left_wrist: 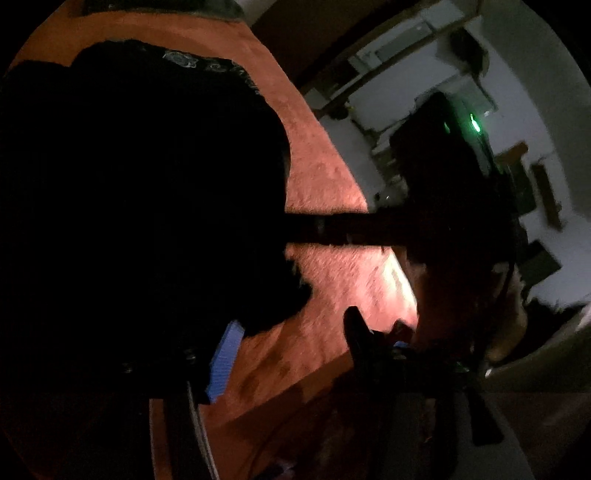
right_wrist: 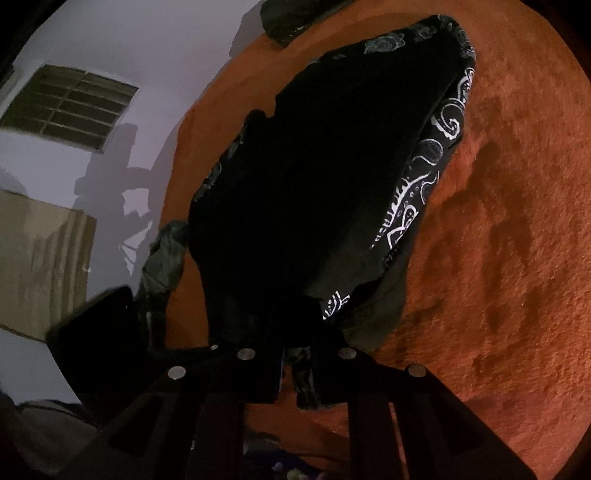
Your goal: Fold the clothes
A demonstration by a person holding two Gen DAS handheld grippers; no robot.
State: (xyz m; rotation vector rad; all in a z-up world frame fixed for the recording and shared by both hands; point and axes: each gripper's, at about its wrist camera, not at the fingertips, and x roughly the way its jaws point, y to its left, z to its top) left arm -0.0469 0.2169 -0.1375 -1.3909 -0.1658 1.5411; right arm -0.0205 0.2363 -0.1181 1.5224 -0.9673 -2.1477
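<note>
Across the centre of the right wrist view: one black garment (right_wrist: pixel 317 192), folded over itself, with a white paisley print along its right-hand edge, lying on an orange plush blanket (right_wrist: pixel 498 240). Lower hem gathered toward bottom centre of the frame, where the right gripper (right_wrist: pixel 297 373) is clenched on a bunch of the cloth, both black fingers pressed against it. Same garment (left_wrist: pixel 140 177) fills the left half of the left wrist view as a dark mass, faint print near the top, resting on the blanket (left_wrist: pixel 332 280). Left gripper (left_wrist: pixel 291 343) at bottom centre of that view: blue pad (left_wrist: pixel 225 362) on one finger tucked against the cloth edge, other finger (left_wrist: pixel 356 332) well apart over bare blanket; jaws spread, whether any cloth is caught cannot be told in the dark. Second dark item (right_wrist: pixel 295 14), top centre of right view, at blanket edge. Barred window (right_wrist: pixel 70 105) upper left on a pale wall; cardboard box (right_wrist: pixel 40 266) at left edge.
</note>
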